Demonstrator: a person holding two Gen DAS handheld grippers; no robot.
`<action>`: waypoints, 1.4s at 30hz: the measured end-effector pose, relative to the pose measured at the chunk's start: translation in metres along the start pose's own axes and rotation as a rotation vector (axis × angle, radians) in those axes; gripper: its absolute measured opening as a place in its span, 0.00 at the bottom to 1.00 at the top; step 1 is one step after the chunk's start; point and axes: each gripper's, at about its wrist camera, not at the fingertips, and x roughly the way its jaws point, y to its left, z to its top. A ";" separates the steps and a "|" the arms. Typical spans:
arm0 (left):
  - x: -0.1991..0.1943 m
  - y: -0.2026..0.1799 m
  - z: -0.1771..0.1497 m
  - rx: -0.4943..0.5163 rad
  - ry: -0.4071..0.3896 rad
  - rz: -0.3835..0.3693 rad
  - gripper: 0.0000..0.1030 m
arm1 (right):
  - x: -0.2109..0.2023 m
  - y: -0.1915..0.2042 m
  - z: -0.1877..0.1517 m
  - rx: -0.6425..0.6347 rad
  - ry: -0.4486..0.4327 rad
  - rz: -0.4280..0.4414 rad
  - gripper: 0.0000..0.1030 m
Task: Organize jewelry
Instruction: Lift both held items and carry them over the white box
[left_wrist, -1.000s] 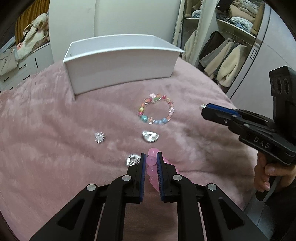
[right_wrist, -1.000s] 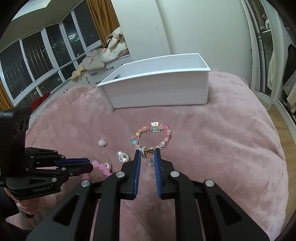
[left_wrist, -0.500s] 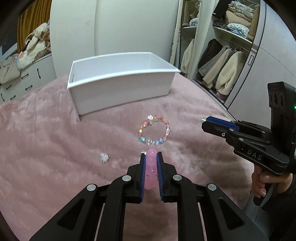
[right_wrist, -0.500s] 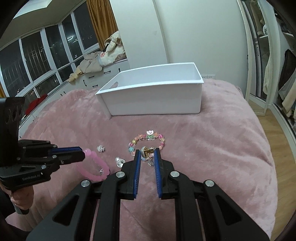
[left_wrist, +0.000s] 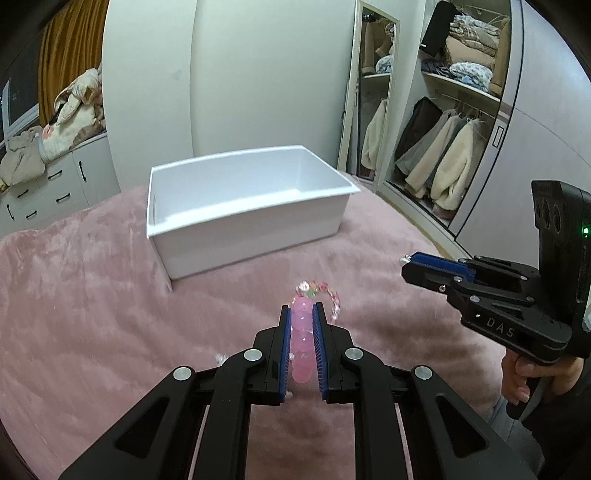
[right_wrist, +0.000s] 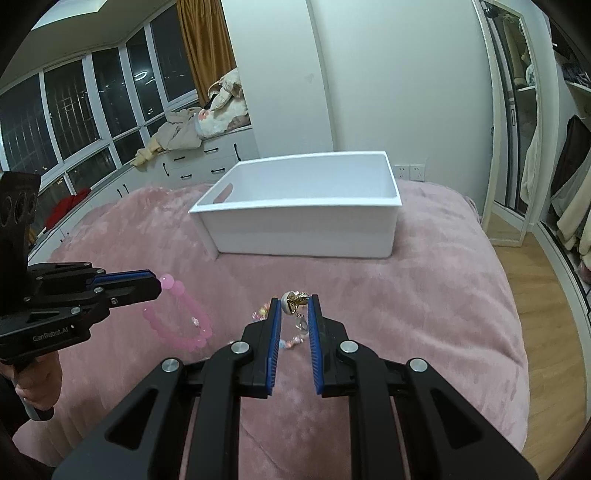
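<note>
My left gripper is shut on a pink bead bracelet and holds it above the pink blanket; in the right wrist view the bracelet hangs from the left gripper. My right gripper is shut on a small gold and white charm with a ring dangling below; it also shows in the left wrist view. A white open bin stands further back on the bed, also in the right wrist view. A multicoloured bead bracelet lies on the blanket, partly hidden behind my left fingers.
The pink fluffy blanket covers the bed. A small silver piece lies left of my left fingers. An open wardrobe with coats is at the right, white drawers with clothes at the left. The bed edge and wood floor are right.
Both grippers have risen from the blanket with their pieces and moved toward the white bin. The pink bracelet left the blanket and now hangs free.
</note>
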 end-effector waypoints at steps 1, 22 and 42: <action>-0.001 0.001 0.004 0.004 -0.008 0.004 0.16 | 0.001 0.001 0.003 -0.003 -0.002 0.001 0.15; 0.004 0.032 0.082 0.023 -0.137 0.068 0.16 | 0.040 -0.006 0.070 -0.021 -0.044 -0.041 0.15; 0.073 0.091 0.150 -0.040 -0.109 0.133 0.16 | 0.144 -0.045 0.130 0.037 0.023 -0.078 0.15</action>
